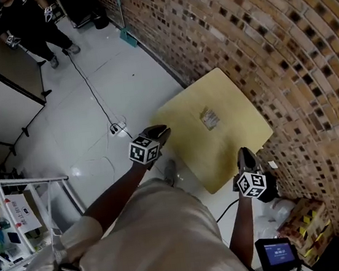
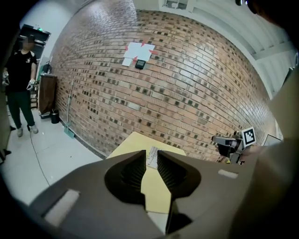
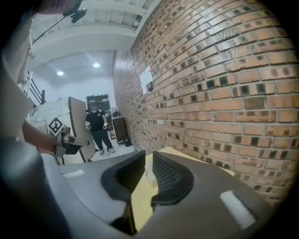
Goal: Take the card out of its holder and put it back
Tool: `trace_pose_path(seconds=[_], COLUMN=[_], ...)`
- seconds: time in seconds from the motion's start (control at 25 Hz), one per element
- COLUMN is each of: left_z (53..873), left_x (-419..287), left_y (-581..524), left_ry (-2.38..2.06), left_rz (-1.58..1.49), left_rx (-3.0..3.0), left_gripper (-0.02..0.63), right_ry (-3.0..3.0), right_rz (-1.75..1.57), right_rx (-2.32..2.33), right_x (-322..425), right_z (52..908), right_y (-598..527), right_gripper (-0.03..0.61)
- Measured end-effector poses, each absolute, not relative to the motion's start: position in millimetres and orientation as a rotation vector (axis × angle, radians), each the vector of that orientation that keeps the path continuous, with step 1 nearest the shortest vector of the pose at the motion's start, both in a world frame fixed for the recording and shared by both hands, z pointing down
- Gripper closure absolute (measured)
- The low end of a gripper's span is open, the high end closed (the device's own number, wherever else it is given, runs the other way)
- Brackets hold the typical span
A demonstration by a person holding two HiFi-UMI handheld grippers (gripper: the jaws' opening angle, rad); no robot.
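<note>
A small card holder [image 1: 209,118] with a pale card in it lies flat near the middle of the yellow table [image 1: 225,87] by the brick wall. My left gripper [image 1: 159,133] hovers at the table's left edge, its jaws a narrow gap apart with nothing between them. In the left gripper view the card holder [image 2: 152,159] shows beyond that gap [image 2: 151,154]. My right gripper [image 1: 245,157] is at the table's near right corner, also slightly open and empty [image 3: 149,158]. The right gripper view has the card holder [image 3: 150,177] ahead on the table.
The brick wall [image 1: 280,36] runs along the table's far side. A person [image 1: 31,26] stands far off on the white floor, where a cable [image 1: 92,92] trails. A wire shelf [image 1: 18,207] is at the left. Boxes [image 1: 304,219] and a small screen [image 1: 276,253] sit at the lower right.
</note>
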State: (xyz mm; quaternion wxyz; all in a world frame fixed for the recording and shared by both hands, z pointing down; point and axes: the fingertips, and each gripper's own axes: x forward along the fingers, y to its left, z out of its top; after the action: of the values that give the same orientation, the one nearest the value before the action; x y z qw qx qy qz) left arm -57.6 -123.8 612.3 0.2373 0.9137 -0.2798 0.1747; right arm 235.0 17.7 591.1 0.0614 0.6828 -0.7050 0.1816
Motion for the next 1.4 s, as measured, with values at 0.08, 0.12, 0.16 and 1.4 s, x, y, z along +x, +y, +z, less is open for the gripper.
trace_pose_path(seconds=[0.08, 0.12, 0.16, 1.4], left_z=[611.2, 607.9, 604.2, 630.8], left_x=[-64.4, -67.5, -70.7, -165.3], left_y=[-106.2, -98.1, -90.1, 129.9], left_ry=[-0.775, -0.784, -0.794, -0.824], left_rz=[0.481, 0.475, 0.469, 0.508], left_rx=[2.500, 2.503, 2.505, 2.443], left_gripper=[0.518, 0.518, 0.518, 0.523], right_ry=[-2.150, -2.157, -2.161, -2.290], right_rz=[0.531, 0.529, 0.531, 0.558], right_rx=[2.039, 2.039, 2.044, 2.047], right_x=[228.8, 227.8, 227.4, 133.9], right_z=[586.4, 584.8, 583.9, 568.5], right_y=[33.0, 41.3, 49.5, 220.6], right_gripper=[0.523, 0.523, 0.525, 0.529])
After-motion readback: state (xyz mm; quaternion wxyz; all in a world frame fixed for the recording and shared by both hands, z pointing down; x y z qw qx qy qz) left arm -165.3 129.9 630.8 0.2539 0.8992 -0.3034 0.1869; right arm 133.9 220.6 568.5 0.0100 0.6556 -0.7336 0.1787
